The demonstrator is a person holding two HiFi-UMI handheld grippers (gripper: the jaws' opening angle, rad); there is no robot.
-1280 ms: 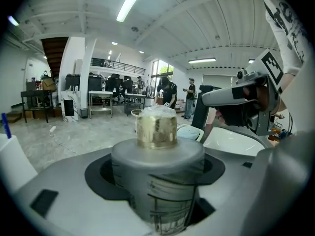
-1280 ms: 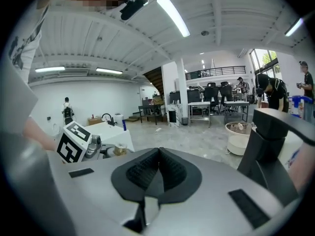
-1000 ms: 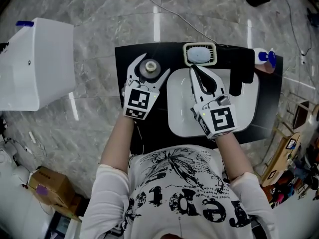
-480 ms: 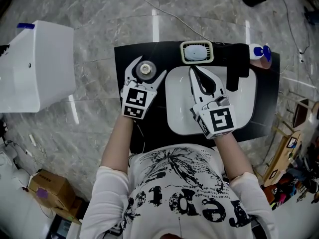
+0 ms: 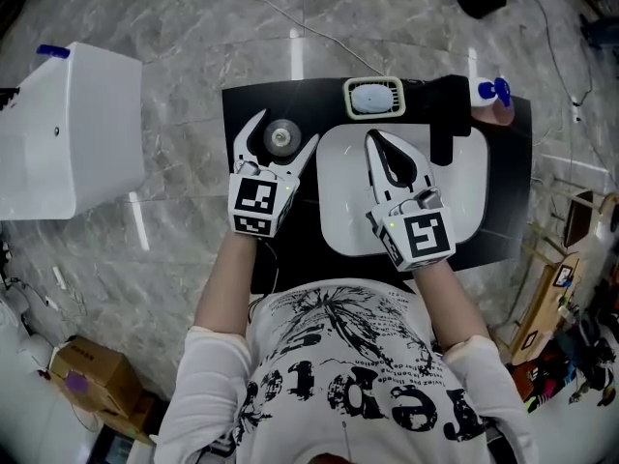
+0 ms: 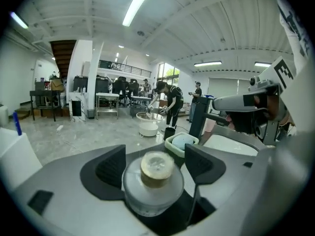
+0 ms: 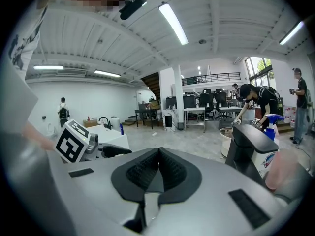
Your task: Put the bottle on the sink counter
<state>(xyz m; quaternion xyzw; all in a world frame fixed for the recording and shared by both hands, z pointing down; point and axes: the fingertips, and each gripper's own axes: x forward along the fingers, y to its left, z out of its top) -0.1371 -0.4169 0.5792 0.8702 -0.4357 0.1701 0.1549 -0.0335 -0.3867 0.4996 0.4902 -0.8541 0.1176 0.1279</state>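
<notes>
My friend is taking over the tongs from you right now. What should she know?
Left tongs: open, around the bottle, with small gaps on both sides.
Right tongs: shut, empty, over the white sink.
The bottle looks upright on the black counter, left of the sink.
Done: bottle seems placed.
Left: probably just pull the left tongs away without knocking it.

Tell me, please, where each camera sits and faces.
Head view: on the person's head, facing steeply down at the sink counter; shows forearms, left claw, right claw.
Left gripper view: on the left claw, facing the bottle between its open jaws.
Right gripper view: on the right claw, facing the room past shut jaws.
Head and left gripper views share the bottle.
</notes>
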